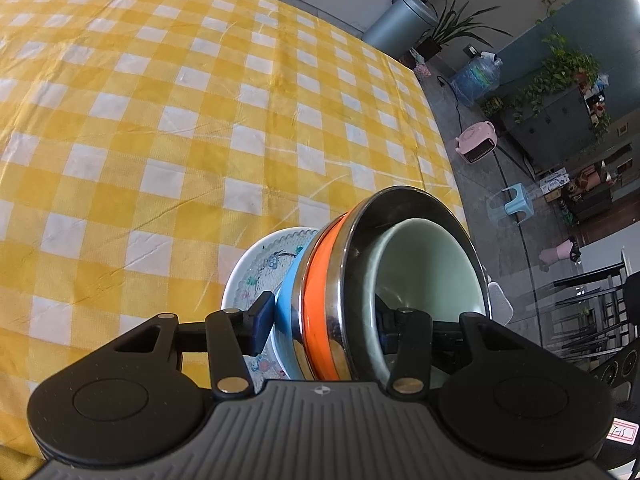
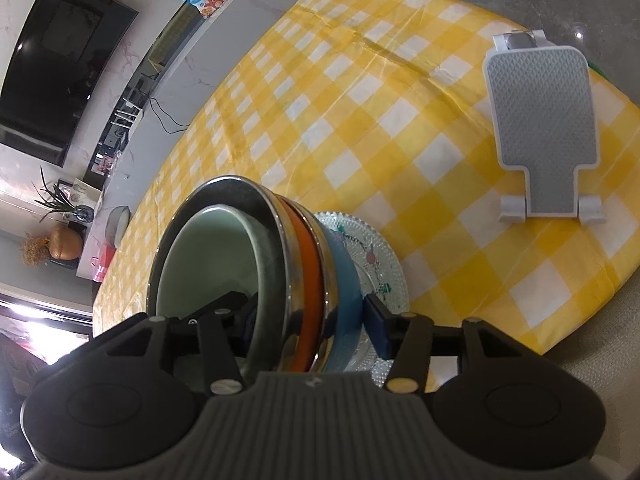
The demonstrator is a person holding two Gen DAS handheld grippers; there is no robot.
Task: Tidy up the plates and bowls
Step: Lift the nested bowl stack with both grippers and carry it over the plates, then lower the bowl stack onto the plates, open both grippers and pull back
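Observation:
A pale green bowl [image 1: 432, 264] sits nested in a steel bowl with an orange band [image 1: 320, 280], which sits in a blue-banded bowl [image 1: 286, 292]. The stack rests on a patterned plate [image 1: 256, 264]. My left gripper [image 1: 322, 320] straddles the stack's rims, one pad against the blue bowl's outside and the other inside the green bowl, shut on the stack. My right gripper [image 2: 308, 320] straddles the same rims from the other side. One finger is inside the green bowl [image 2: 208, 252]. The other pad [image 2: 376, 326] stands a small gap off the blue bowl [image 2: 344, 276], so this gripper is open.
A yellow-and-white checked cloth [image 1: 160, 120] covers the table. A white and grey stand [image 2: 544, 120] stands on it beyond the plate [image 2: 372, 248]. The table edge [image 1: 444, 140] runs close to the stack, with floor, a pink heater [image 1: 478, 144] and a blue stool [image 1: 516, 200] beyond.

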